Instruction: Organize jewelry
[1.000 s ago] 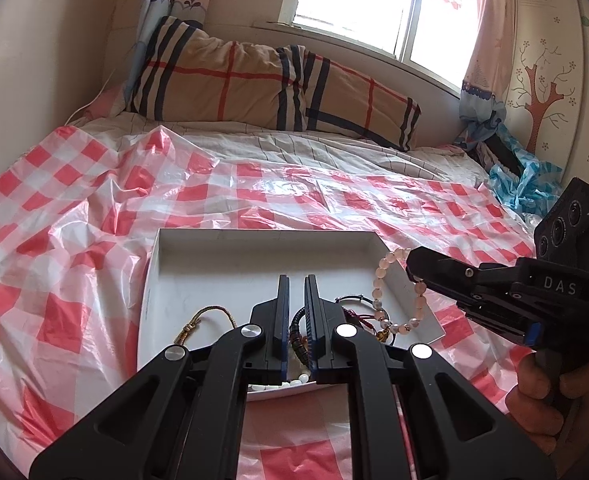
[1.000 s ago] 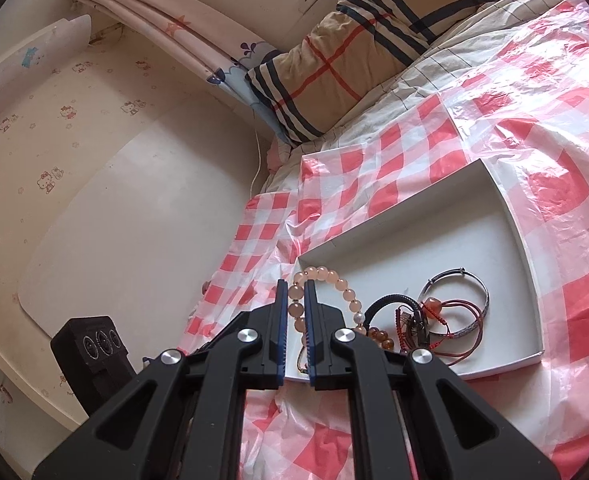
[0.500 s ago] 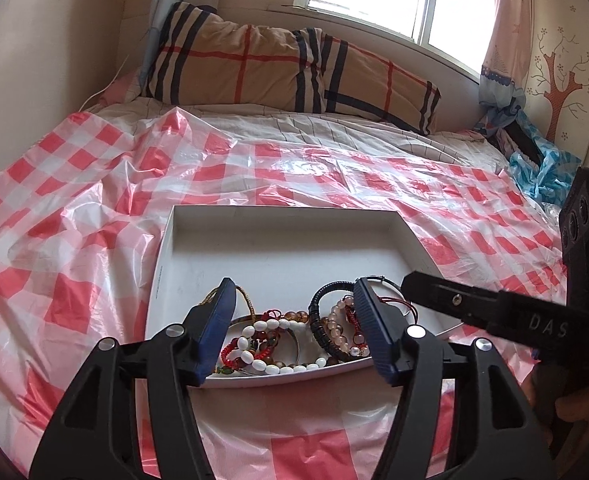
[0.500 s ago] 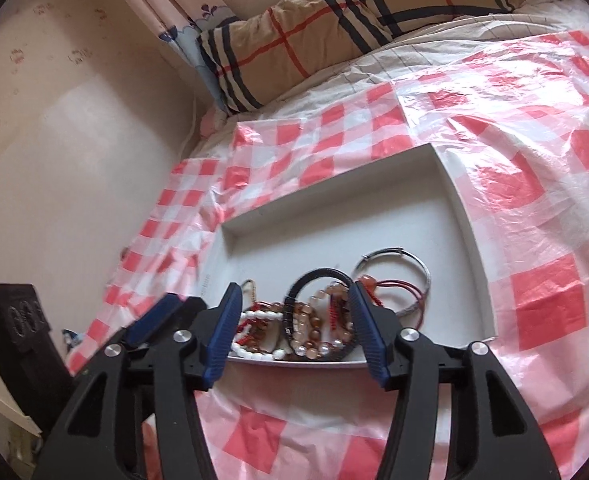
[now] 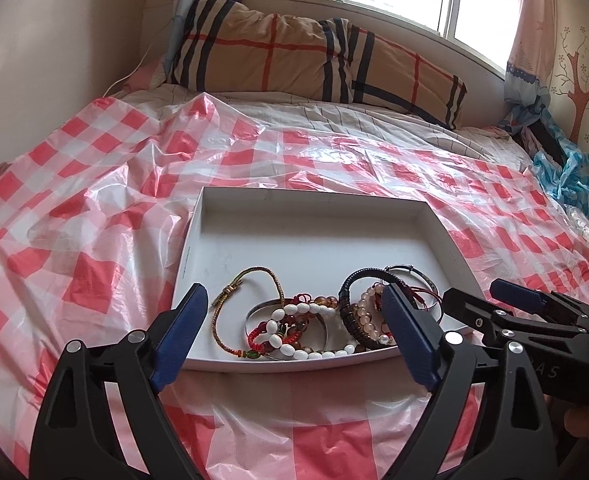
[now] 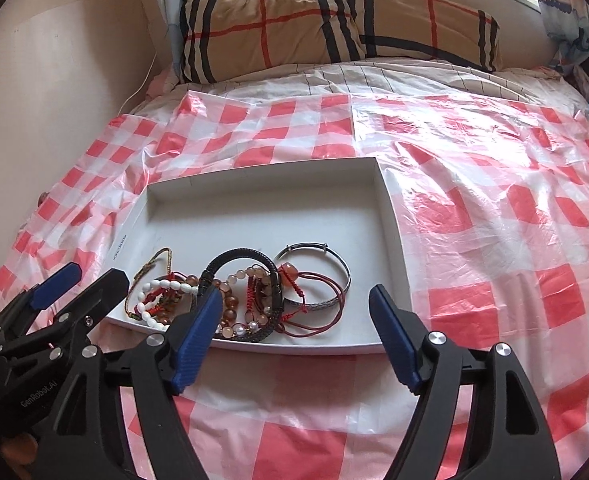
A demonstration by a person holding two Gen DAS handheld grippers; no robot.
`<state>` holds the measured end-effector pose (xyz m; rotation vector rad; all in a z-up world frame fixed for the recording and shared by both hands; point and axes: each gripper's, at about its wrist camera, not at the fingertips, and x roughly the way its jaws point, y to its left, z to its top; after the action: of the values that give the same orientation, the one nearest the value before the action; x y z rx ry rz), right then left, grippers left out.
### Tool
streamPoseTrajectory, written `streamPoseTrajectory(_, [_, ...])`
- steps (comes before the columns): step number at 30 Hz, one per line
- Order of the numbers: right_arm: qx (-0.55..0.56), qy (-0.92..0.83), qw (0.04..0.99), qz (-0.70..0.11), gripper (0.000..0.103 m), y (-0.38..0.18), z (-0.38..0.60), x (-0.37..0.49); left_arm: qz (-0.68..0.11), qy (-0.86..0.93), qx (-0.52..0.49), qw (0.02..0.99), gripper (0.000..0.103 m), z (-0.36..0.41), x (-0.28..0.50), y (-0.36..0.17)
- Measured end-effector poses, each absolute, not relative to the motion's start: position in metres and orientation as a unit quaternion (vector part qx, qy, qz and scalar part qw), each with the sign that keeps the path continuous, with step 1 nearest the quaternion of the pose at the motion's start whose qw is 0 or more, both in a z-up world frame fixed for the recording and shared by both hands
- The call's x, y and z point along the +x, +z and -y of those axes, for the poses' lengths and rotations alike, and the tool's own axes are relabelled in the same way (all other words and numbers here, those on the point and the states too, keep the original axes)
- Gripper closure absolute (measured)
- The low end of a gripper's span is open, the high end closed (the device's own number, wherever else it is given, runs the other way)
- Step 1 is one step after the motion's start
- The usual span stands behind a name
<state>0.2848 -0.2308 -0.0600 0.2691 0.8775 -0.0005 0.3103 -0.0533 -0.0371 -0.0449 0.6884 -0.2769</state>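
A tangle of beaded, corded and metal bracelets [image 5: 314, 316] lies at the near edge of the shallow white cardboard tray [image 5: 310, 236]. The left gripper [image 5: 294, 332] and right gripper [image 6: 294, 320] hover there, jaws opening, empty. The light, slippery strands probably snag; the stiff silver bangle [image 6: 336, 264], at the heap's right, looks the easiest hold.

A second ago both sets of jaws are pinched shut; now the left hand-held gripper [image 5: 294, 332] and the right hand-held gripper [image 6: 294, 332] are opening wide, with nothing pressed between the pads. The pink bead bracelet [image 6: 234, 300], earlier dangling from the right gripper above the white tray [image 5: 314, 216], now lies in the tray's heap at lower centre. The white bead bracelet [image 5: 294, 328] lies there too, released from the left.
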Motion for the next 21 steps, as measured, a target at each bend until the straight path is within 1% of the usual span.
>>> streamPoseTrajectory(21, [0.109, -0.019, 0.902, -0.418, 0.025, -0.0545, 0.2318, 0.282, -0.332, -0.131, -0.007, 0.934, 0.011, 0.0561, 0.3071, -0.0372])
